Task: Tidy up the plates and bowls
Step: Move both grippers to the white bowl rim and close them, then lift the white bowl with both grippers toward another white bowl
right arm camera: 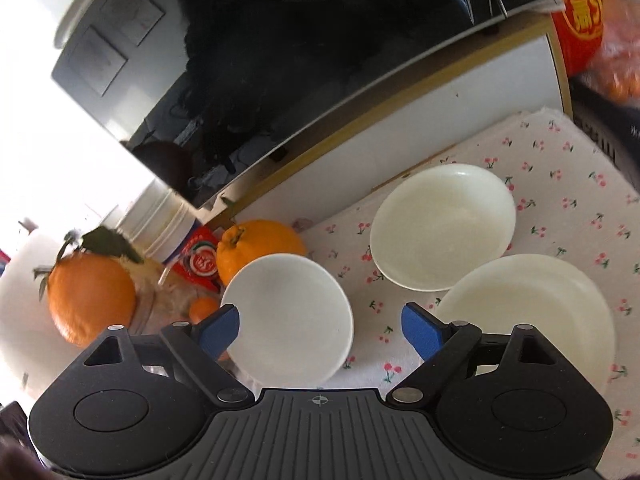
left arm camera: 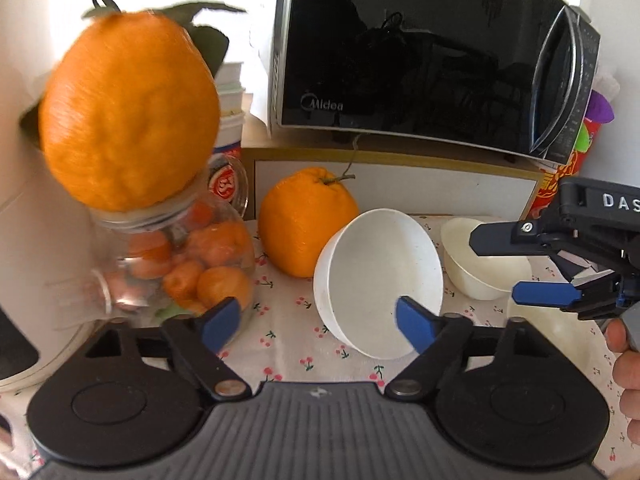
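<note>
White bowl [left arm camera: 378, 280] sits tilted between the left gripper [left arm camera: 318, 320] jaws, spread wide (not yet gripping). Right gripper [right arm camera: 320, 330] hovers, likewise spread, likely to stack it into the cream bowl [right arm camera: 442, 226].

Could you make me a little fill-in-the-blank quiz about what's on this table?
1. The big orange at the left sits on top of a glass ____.
2. The tablecloth is printed with little ____.
3. Both the left claw and the right claw are ____.
4. The brand name on the microwave is ____.

Missing words: jar; cherries; open; Midea
</note>
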A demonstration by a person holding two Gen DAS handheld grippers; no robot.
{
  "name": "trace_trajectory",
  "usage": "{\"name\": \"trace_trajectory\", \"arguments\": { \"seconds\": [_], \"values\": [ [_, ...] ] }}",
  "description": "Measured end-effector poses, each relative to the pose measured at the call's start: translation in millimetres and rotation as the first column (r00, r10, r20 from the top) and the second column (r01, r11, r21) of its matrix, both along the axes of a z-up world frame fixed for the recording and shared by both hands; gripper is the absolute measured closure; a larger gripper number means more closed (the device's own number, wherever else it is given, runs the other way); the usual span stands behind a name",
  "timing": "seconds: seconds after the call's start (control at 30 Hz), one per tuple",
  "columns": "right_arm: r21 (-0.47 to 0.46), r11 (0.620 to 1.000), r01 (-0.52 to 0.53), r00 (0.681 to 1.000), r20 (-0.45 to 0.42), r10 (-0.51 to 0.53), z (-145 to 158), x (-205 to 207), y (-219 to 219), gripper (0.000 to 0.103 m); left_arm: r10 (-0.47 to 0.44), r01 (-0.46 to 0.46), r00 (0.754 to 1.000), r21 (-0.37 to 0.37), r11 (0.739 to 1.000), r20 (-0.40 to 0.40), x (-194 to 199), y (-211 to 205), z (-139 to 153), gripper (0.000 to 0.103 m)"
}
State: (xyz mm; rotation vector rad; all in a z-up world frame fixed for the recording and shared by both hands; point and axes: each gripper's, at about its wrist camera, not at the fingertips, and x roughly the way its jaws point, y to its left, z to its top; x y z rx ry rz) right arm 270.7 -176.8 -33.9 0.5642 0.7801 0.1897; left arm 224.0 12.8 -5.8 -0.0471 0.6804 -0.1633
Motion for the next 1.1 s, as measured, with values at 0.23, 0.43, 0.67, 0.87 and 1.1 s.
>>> {"name": "trace_trajectory", "arguments": {
  "seconds": [0.23, 0.43, 0.67, 0.87, 1.1],
  "values": [
    [0.012, 1.0, 0.024, 0.999, -0.046, -0.024, -20.2, 20.1, 2.1, 0.05, 0.008, -0.008, 1.0, -0.024, 1.0, -0.006, 12.4, 0.4, -15.2, 0.053],
    [0.001, 0.999, 0.053, 0.995, -0.079, -0.053, -35.0, 26.1, 5.8, 0.071, 0.004, -0.005, 1.0, -0.077, 0.997, -0.014, 16.0, 5.3, -22.5, 0.071],
    [-0.007, 0.999, 0.048, 0.996, -0.078, -0.048, -42.0, 28.2, 11.0, 0.085, -0.033, 0.031, 0.999, -0.099, 0.995, -0.02, 16.6, 1.1, -25.1, 0.085],
    [0.026, 0.999, 0.043, 0.996, -0.082, -0.041, -45.6, 27.9, 5.6, 0.092, -0.04, 0.038, 0.999, -0.097, 0.995, -0.022, 19.2, -0.4, -24.2, 0.089],
    [0.052, 0.998, 0.036, 0.997, -0.064, -0.033, -39.0, 25.2, 4.1, 0.092, -0.031, 0.029, 0.999, -0.107, 0.994, -0.02, 15.8, 2.0, -16.7, 0.089]
  ]
}}
